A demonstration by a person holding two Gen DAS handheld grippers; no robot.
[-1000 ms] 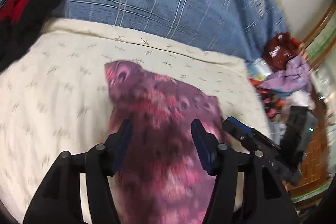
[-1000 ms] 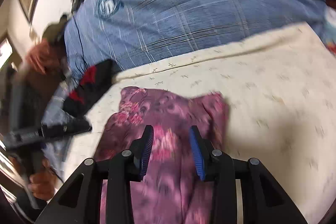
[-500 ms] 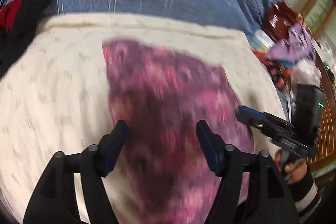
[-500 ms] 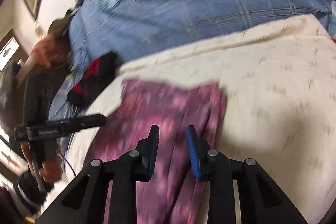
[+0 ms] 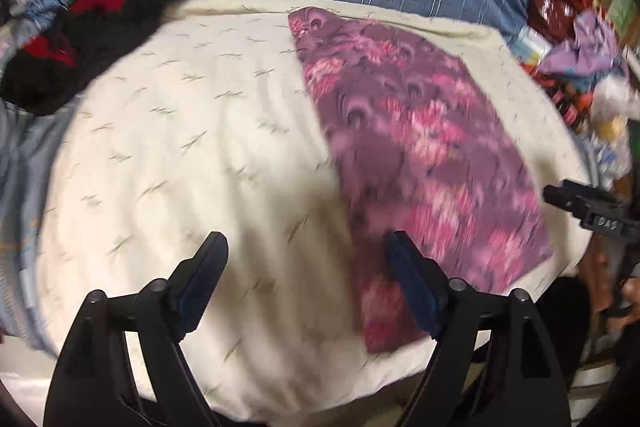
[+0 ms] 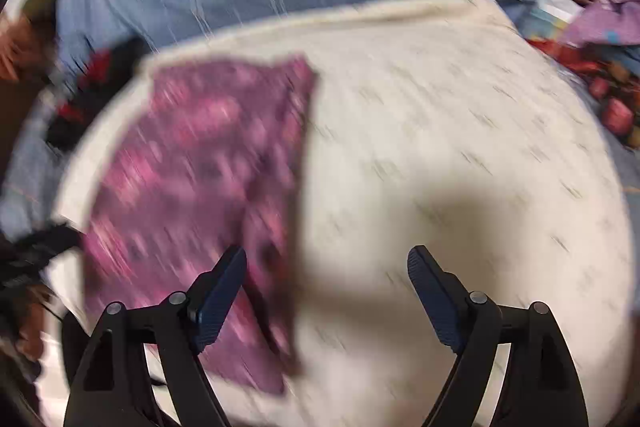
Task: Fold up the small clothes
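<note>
One purple garment point(image 5: 420, 147) lies between two spread grippers.

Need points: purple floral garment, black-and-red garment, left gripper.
purple floral garment point(image 5: 424, 131), left wrist view, middle of the flat cloth.
black-and-red garment point(image 5: 92, 35), left wrist view, black part between the red patches.
left gripper point(image 5: 304, 279), left wrist view, midway between the open fingertips.

Your right view is smeared by motion blur; your left is sharper. Soft indoor light throws dark shadows on the cream patterned blanket point(image 6: 460, 131) ahead of each hand-held gripper, and fisheye bends the edges.
</note>
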